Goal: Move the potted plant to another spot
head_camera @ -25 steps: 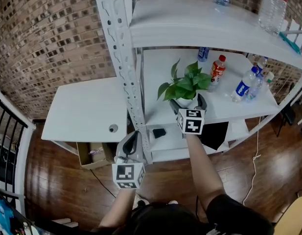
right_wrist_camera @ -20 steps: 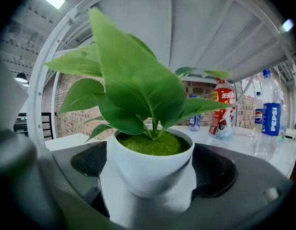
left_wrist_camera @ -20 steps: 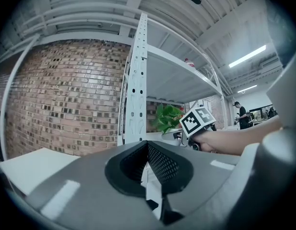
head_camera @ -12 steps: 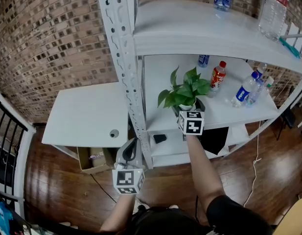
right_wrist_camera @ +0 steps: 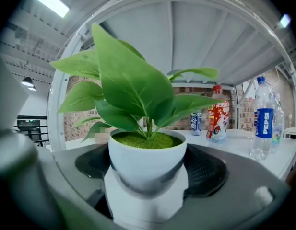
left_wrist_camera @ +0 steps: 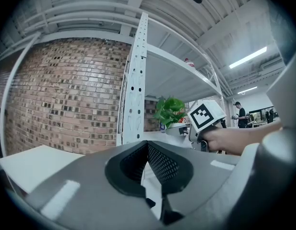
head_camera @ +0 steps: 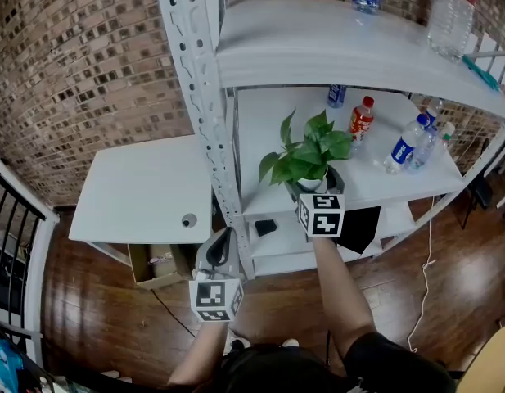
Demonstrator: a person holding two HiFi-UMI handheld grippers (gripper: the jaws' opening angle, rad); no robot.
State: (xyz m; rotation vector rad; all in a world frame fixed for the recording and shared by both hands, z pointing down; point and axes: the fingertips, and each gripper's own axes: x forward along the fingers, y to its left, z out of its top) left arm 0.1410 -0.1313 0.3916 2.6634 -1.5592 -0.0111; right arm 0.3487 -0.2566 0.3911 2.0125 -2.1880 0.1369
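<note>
Head view: we grip the potted plant (head_camera: 305, 155) in the right gripper (head_camera: 312, 187) at the front edge of the middle shelf (head_camera: 383, 185). Its jaws have just been closing on the white pot. The left gripper (head_camera: 222, 249) hangs lower, well apart.

Left gripper view: jaws together, empty; the plant lies ahead to the right.

Right gripper view: the pads (right_wrist_camera: 207, 171) press the pot's sides, stem upright.
</note>
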